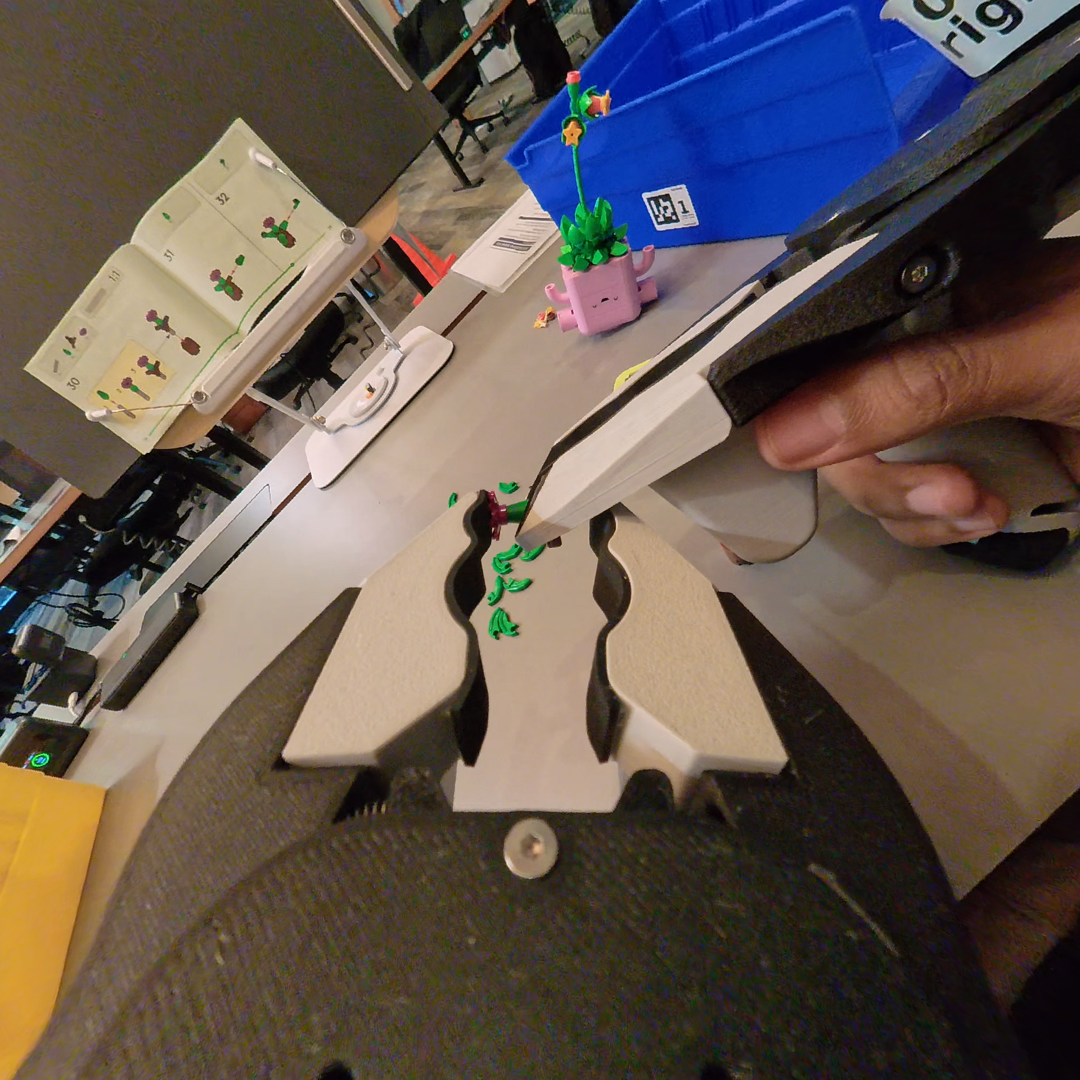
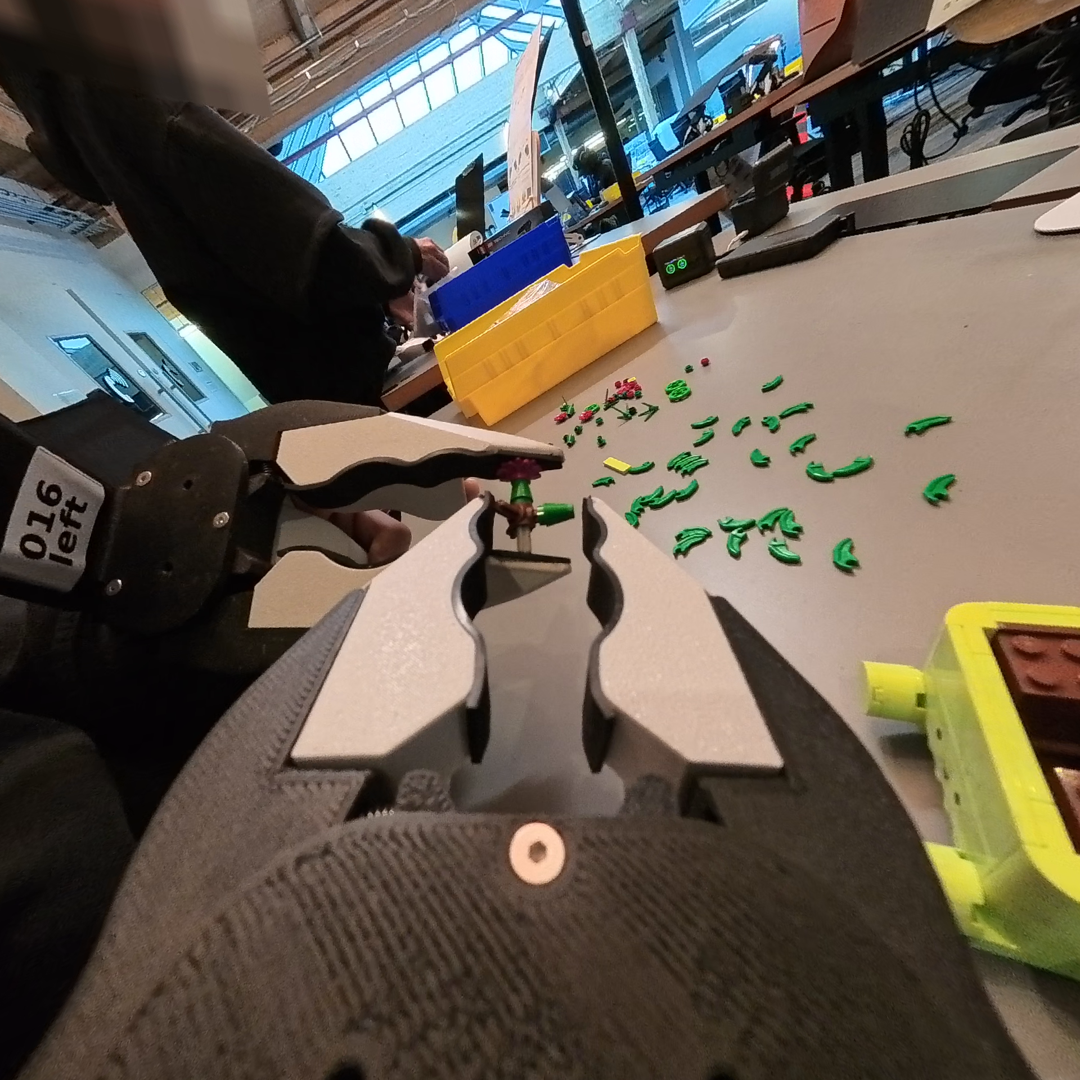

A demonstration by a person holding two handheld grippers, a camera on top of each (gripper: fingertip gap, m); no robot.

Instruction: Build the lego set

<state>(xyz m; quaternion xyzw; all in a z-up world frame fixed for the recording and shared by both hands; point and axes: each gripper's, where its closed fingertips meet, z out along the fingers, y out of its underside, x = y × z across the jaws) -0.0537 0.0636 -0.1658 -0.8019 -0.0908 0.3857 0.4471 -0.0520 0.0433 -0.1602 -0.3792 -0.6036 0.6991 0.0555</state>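
My left gripper (image 1: 535, 517) is shut lengthwise on a small lego flower stem (image 2: 522, 508). A magenta flower (image 2: 517, 467) presses against one finger and a grey peg against the other. The stem has a brown branch piece and a green cone (image 2: 555, 514) sticking out sideways. My right gripper (image 2: 535, 507) is open, with its jaws around that side branch. One fingertip (image 2: 482, 505) touches the brown piece, and a small gap shows at the cone. In the left wrist view the right gripper (image 1: 529, 517) comes in from the right to the flower (image 1: 495, 513).
Many loose green leaf pieces (image 2: 760, 514) and small magenta flowers (image 2: 619, 397) lie on the grey table. A lime-green pot (image 2: 993, 789) is at near right and a yellow bin (image 2: 549, 339) behind. A finished pink pot plant (image 1: 596, 292), a blue bin (image 1: 730, 146) and an instruction booklet on a stand (image 1: 193, 280) are farther off. Left and right tips are no more than a few centimetres apart.
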